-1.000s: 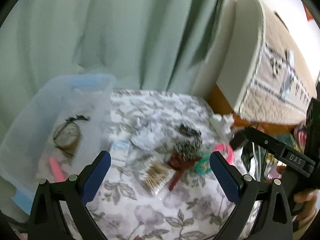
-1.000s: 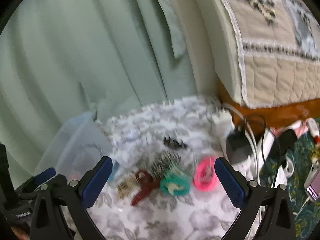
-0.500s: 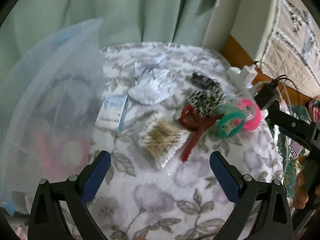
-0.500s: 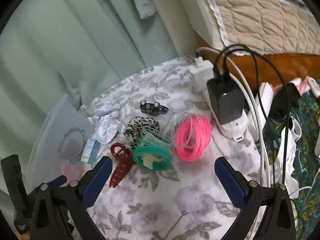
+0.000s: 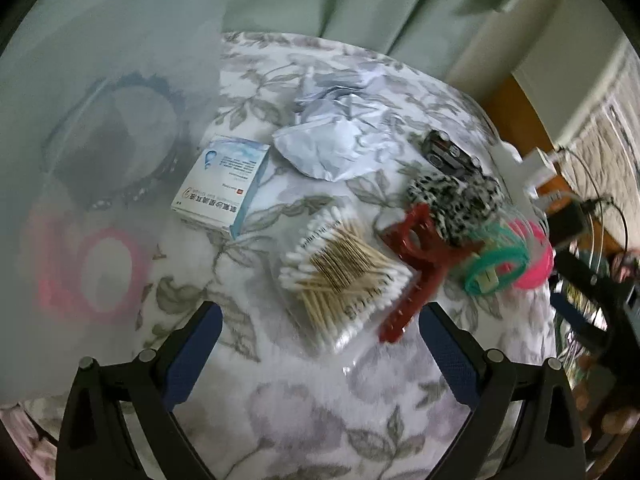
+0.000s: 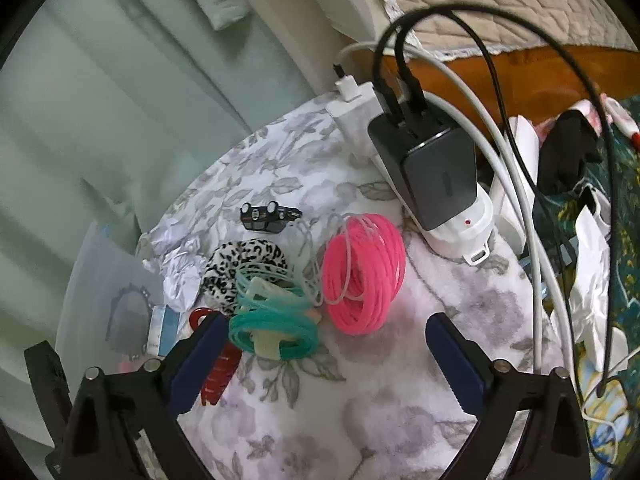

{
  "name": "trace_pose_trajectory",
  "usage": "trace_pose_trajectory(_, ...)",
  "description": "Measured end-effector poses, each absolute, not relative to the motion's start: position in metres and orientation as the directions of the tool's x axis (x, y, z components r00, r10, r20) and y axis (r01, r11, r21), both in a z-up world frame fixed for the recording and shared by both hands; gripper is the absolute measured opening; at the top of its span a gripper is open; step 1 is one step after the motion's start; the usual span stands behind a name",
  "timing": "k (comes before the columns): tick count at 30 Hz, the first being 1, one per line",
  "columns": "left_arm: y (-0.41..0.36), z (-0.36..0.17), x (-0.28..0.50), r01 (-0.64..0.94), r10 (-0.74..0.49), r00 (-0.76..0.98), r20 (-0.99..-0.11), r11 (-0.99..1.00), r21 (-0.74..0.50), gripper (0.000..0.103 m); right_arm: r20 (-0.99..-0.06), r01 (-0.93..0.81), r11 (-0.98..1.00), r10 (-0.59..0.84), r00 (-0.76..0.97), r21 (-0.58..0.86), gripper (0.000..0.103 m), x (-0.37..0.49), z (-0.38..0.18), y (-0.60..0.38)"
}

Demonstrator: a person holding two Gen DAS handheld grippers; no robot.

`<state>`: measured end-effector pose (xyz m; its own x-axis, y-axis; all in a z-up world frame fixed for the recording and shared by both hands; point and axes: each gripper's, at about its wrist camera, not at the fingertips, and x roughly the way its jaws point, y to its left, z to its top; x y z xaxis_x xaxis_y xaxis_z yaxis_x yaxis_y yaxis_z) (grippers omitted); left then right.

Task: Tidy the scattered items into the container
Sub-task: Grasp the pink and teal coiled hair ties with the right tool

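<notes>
The container [image 5: 100,128] is a frosted, see-through plastic bin filling the left half of the left wrist view; through its wall a dark beaded ring [image 5: 132,148] and a pink ring [image 5: 100,272] show dimly. The scattered items lie on a round tabletop [image 5: 320,408] under a grey floral cloth. Just right of the bin sits a small white and blue box [image 5: 222,184], with crumpled white paper [image 5: 336,148] above and to its right. A clear bag of cotton swabs [image 5: 340,276] lies at frame centre, touching a red hair claw [image 5: 416,272]. Further right are a leopard-print scrunchie [image 6: 244,264], a teal cord coil [image 6: 272,324], a pink cord coil [image 6: 362,272] and a small black clip [image 6: 268,214]. A white power strip with a black charger [image 6: 436,172] sits at the tabletop's upper right edge in the right wrist view.

The left gripper [image 5: 320,344] hovers over the cloth below the swabs, jaws wide and empty. The right gripper [image 6: 324,356] hangs near the two coils, jaws also wide, holding nothing; its left finger overlaps the hair claw in the picture, contact unclear.
</notes>
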<state>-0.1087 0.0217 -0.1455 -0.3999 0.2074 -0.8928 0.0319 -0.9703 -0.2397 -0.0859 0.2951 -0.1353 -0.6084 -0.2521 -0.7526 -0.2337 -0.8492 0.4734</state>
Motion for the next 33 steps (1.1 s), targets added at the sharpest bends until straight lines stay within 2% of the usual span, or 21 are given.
trace_pose_trajectory(5,0.016,-0.152,-0.121,0.078,0.246,-0.384,-0.890,-0.952,-0.297,0.094,-0.750,-0.264,-0.825,-0.259,-0.609,0.500,0.093,-0.093,-0.144,0.298)
trace_pose_trajectory(10,0.018,-0.164,-0.133,0.115,0.277,-0.346,-0.896,-0.936,-0.333,0.080,-0.752,-0.306,-0.792,-0.270,-0.601,0.528,0.084,-0.103,-0.155,0.302)
trace_pose_trajectory(12,0.020,-0.170,-0.139,0.126,0.291,-0.328,-0.899,-0.930,-0.346,0.076,-0.748,-0.316,-0.777,-0.279,-0.603,0.545,0.084,-0.106,-0.159,0.303)
trace_pose_trajectory(17,0.021,-0.173,-0.146,0.139,0.301,-0.328,-0.895,-0.922,-0.361,0.075,-0.728,-0.332,-0.750,-0.278,-0.627,0.573,0.082,-0.113,-0.161,0.309)
trace_pose_trajectory(21,0.019,-0.174,-0.150,0.151,0.298,-0.339,-0.892,-0.919,-0.364,0.065,-0.699,-0.327,-0.728,-0.283,-0.656,0.602,0.081,-0.113,-0.157,0.311)
trace_pose_trajectory(25,0.018,-0.175,-0.151,0.152,0.295,-0.348,-0.890,-0.919,-0.365,0.061,-0.704,-0.347,-0.724,-0.263,-0.660,0.597,0.079,-0.118,-0.159,0.313)
trace_pose_trajectory(29,0.020,-0.174,-0.152,0.139,0.294,-0.356,-0.887,-0.922,-0.361,0.057,-0.737,-0.392,-0.720,-0.243,-0.630,0.573,0.067,-0.122,-0.171,0.315)
trace_pose_trajectory(31,0.020,-0.174,-0.152,0.138,0.292,-0.360,-0.886,-0.922,-0.361,0.057,-0.737,-0.388,-0.727,-0.236,-0.634,0.567,0.065,-0.126,-0.170,0.314)
trace_pose_trajectory(33,0.021,-0.174,-0.153,0.134,0.294,-0.363,-0.884,-0.922,-0.362,0.055,-0.739,-0.385,-0.737,-0.225,-0.635,0.555,0.058,-0.130,-0.168,0.313)
